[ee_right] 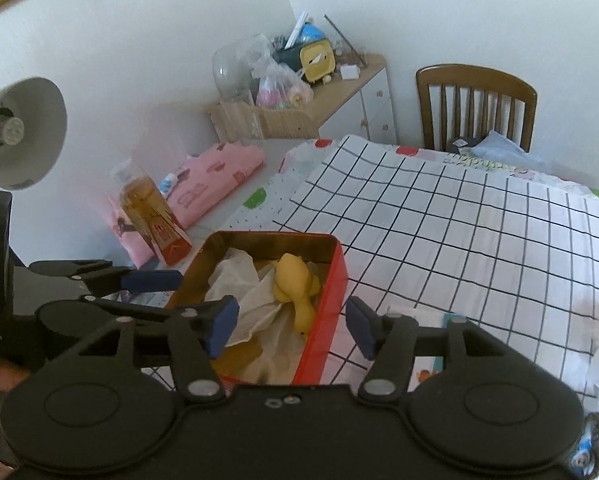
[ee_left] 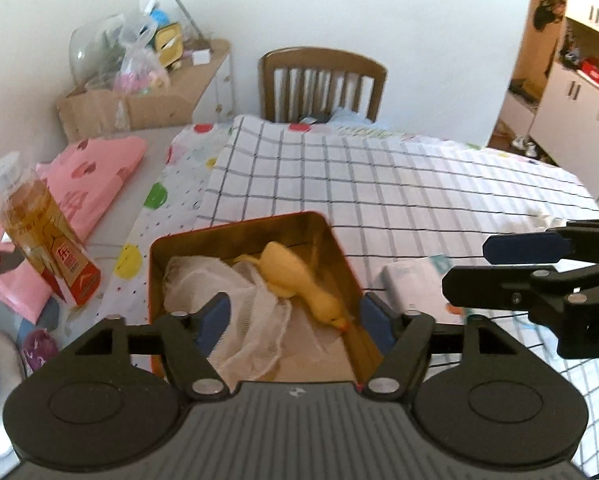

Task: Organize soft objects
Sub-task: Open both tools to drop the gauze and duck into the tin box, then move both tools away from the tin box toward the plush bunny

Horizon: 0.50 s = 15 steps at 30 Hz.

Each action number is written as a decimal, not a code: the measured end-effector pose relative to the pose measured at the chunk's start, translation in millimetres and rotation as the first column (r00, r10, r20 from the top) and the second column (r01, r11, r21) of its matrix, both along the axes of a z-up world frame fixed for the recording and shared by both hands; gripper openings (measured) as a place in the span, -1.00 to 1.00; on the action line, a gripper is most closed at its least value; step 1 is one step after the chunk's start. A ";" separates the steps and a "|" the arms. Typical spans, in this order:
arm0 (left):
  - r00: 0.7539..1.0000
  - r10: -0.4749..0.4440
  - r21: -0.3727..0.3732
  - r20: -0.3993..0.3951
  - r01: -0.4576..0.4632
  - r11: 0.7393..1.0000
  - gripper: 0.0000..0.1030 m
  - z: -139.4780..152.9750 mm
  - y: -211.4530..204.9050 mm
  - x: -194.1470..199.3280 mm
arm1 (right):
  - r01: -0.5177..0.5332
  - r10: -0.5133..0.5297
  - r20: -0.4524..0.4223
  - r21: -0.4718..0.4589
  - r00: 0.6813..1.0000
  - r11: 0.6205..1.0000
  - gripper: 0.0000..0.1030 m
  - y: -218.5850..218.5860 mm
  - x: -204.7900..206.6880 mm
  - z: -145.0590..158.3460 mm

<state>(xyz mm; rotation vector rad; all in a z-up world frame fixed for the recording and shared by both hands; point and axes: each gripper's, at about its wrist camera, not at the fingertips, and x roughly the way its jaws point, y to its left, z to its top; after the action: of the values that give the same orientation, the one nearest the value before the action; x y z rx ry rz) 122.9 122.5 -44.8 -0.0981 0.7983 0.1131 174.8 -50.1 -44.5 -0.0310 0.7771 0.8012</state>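
1. Your left gripper (ee_left: 295, 320) and right gripper (ee_right: 291, 326) both stand wide and hold nothing, above the near end of the red tin (ee_right: 333, 280).
2. The yellow rubber chicken (ee_left: 299, 280) and white netting (ee_left: 243, 300) lie inside the tin.
3. The netting could snag a pad and drag out.
4. The tissue pack (ee_left: 415, 288), just right of the tin, may slide when pinched.
5. A knock could tip the bottle (ee_left: 43, 228), left of the tin.

Toy chicken (ee_left: 299, 284) and mesh cloth (ee_left: 235, 300) in tin (ee_left: 341, 248); bottle (ee_left: 39, 232) left of it
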 end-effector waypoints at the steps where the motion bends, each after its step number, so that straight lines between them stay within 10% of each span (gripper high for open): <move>1: 1.000 -0.007 -0.001 0.010 0.007 1.000 0.45 3.3 -3.1 -2.9 | 0.003 -0.003 0.007 0.005 1.000 1.000 0.20 -4.1 -3.3 1.6; 15: 0.987 -0.139 0.025 0.084 0.138 0.990 0.57 31.0 -51.8 -28.3 | 0.096 -0.101 0.101 0.048 0.990 0.994 0.60 -72.6 -51.7 18.1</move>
<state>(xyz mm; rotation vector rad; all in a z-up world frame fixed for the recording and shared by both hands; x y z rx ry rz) 94.6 70.7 -13.8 -0.0290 0.7164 -0.0149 123.2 -122.7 -26.4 0.0044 0.6584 0.7166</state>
